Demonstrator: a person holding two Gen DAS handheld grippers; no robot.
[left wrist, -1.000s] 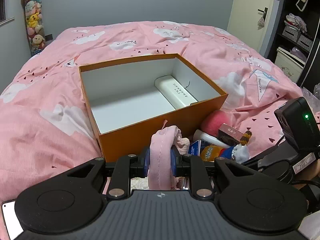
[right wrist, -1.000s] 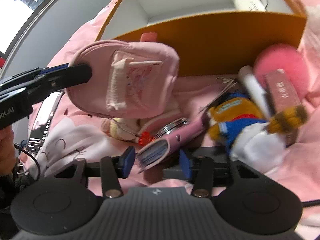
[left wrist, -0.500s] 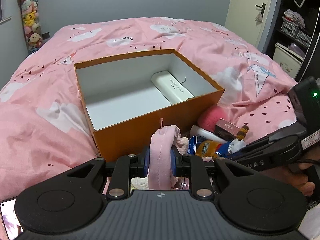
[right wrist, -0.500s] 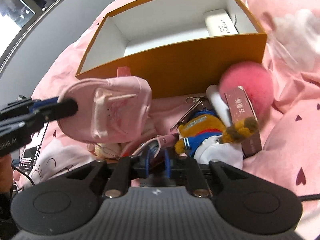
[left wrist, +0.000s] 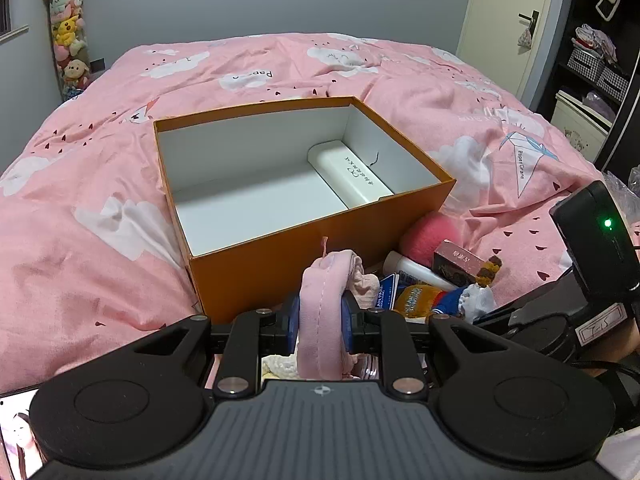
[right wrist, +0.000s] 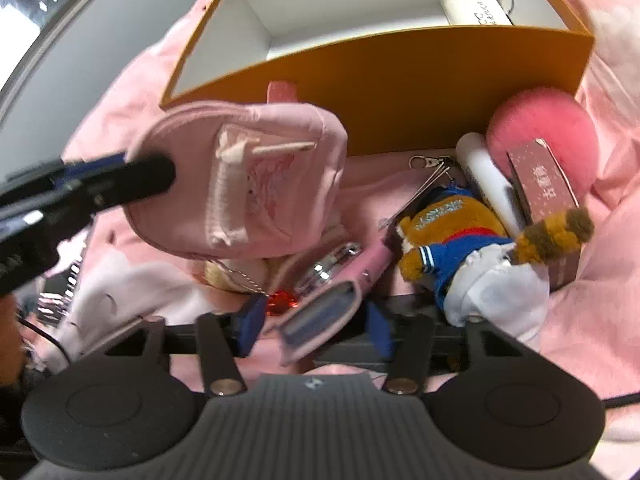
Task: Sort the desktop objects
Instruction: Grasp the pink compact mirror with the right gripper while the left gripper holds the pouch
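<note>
My left gripper (left wrist: 320,322) is shut on a pink fabric pouch (left wrist: 322,316) and holds it just in front of the orange box (left wrist: 320,236). The pouch also shows in the right wrist view (right wrist: 244,184), lifted above the pile. The box holds a white case (left wrist: 350,176). My right gripper (right wrist: 314,322) is open, its blue pads on either side of a pink wallet-like item (right wrist: 324,308) lying on the bed. Beside it lie a plush doll in a blue top (right wrist: 460,240), a white tube (right wrist: 490,188), a maroon carton (right wrist: 544,184) and a pink puff (right wrist: 540,124).
All sits on a bed with a pink cloud-print cover (left wrist: 100,208). A phone (left wrist: 18,432) lies at the lower left. A keychain with a red charm (right wrist: 280,300) lies under the pouch. Dark shelves (left wrist: 600,60) and a door (left wrist: 508,28) stand at the far right.
My right gripper has opened from shut and dropped back close to the pile, around the pink wallet. My left gripper still holds the pouch and has risen slightly before the box.
</note>
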